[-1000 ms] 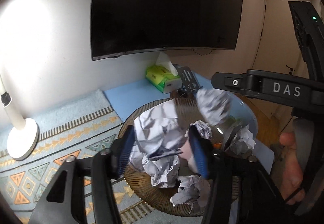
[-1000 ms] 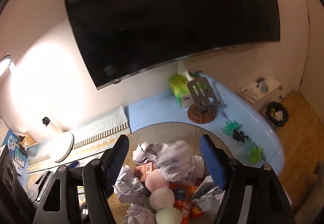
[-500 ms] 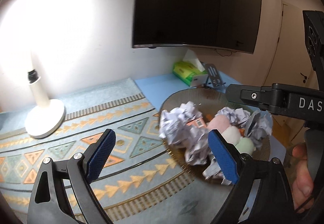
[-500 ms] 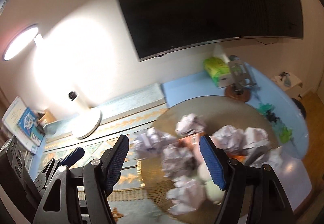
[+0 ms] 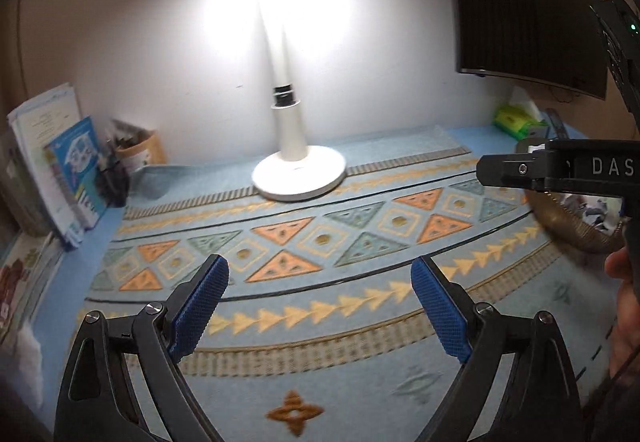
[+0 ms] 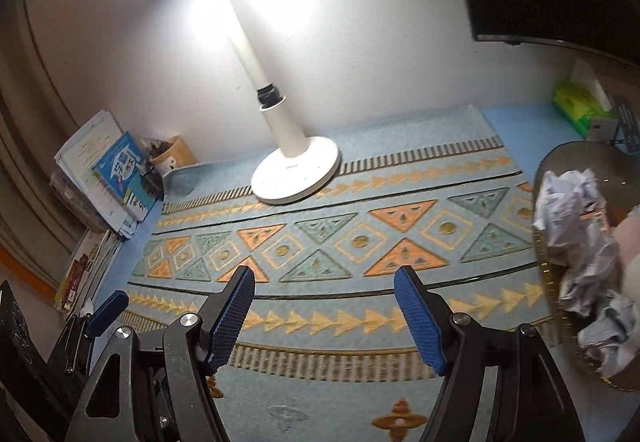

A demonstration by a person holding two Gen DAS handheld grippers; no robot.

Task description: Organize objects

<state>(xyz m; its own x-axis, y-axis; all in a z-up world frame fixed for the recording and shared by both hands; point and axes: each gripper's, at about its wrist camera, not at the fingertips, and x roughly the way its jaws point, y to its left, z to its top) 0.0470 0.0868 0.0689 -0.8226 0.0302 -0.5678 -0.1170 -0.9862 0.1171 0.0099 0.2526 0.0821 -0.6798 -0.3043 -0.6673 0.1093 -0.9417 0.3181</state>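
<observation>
A woven brown basket (image 6: 549,282) sits at the right edge of the right wrist view, full of crumpled paper balls (image 6: 572,214) and pale round things. Its rim (image 5: 568,222) also shows at the right of the left wrist view, partly behind the right gripper's black body (image 5: 560,168). My left gripper (image 5: 320,282) is open and empty above the patterned mat (image 5: 320,242). My right gripper (image 6: 324,294) is open and empty above the same mat (image 6: 340,242), left of the basket. The left gripper's blue fingertip (image 6: 108,308) shows at lower left in the right wrist view.
A lit white desk lamp (image 5: 298,170) stands at the back of the mat. Books and booklets (image 6: 116,178) and a small pot (image 6: 172,156) are stacked at the left. A green tissue box (image 6: 576,102), a phone stand (image 6: 624,126) and a dark screen (image 5: 528,10) are at the right.
Both grippers have swung left, away from the basket. The basket moved from the centre to the right edge of both views. The left gripper, earlier closer around paper, now stands wide open and empty.
</observation>
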